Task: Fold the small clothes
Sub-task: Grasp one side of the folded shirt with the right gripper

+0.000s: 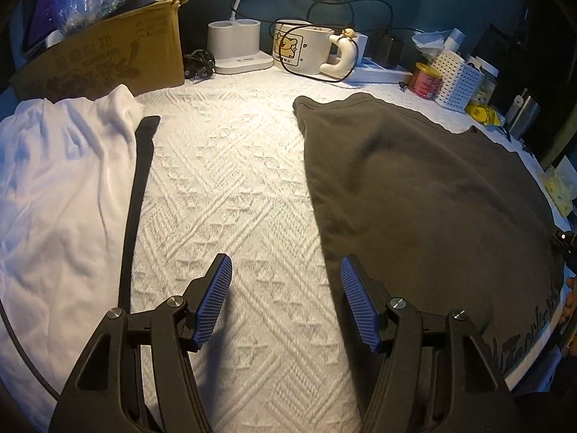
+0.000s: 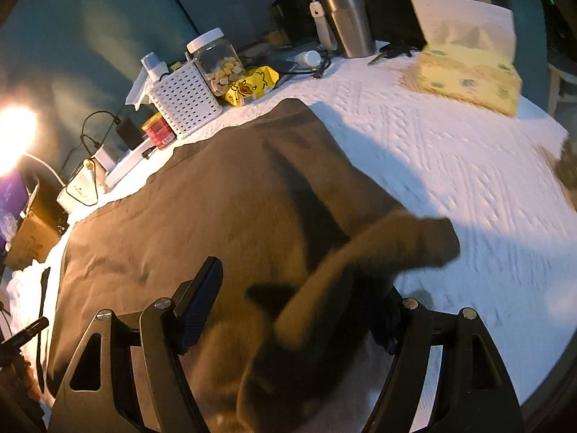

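Note:
A dark grey-brown garment lies spread on the white textured bedspread; it also fills the right wrist view. My left gripper is open and empty, low over the bedspread just left of the garment's edge. My right gripper is open, its jaws wide apart. A blurred fold or sleeve of the garment drapes between its fingers and hides the right pad. A white garment with a black strap lies at the left.
Along the far edge stand a cardboard box, a white lamp base, a cartoon mug, a red tin and a white perforated basket. A steel tumbler and a yellow tissue pack sit at the right.

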A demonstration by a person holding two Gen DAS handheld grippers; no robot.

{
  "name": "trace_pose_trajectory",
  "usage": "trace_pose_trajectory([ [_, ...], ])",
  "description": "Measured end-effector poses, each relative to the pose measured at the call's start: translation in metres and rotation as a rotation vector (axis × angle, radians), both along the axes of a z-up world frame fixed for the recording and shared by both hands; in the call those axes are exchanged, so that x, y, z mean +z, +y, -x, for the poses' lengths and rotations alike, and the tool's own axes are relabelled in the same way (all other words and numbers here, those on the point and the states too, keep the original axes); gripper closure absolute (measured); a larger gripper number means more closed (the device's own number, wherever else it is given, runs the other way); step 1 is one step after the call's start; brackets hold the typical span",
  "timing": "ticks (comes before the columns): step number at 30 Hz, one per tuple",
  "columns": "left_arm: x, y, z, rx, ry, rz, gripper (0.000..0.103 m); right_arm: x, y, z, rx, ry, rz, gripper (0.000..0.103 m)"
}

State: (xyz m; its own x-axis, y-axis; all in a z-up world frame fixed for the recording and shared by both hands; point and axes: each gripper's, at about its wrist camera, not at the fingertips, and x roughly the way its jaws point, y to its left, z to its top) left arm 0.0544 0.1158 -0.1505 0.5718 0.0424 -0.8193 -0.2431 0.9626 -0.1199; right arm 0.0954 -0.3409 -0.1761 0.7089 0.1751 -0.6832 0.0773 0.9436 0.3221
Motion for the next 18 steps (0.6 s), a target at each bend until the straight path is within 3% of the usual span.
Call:
trace_pose_trajectory([
  [12, -0.004, 0.006, -0.023, 0.021, 0.029, 0.017, 0.040, 0.000, 0.022, -0.052, 0.092, -0.003, 0.089, 0.027],
  [15, -0.005, 0.007, -0.027, 0.021, 0.035, 0.014, 0.040, 0.000, 0.024, -0.060, 0.087, 0.001, 0.109, 0.040],
  [18, -0.006, 0.006, -0.031, 0.017, 0.040, 0.008, 0.040, -0.001, 0.024, -0.065, 0.082, 0.007, 0.118, 0.063],
])
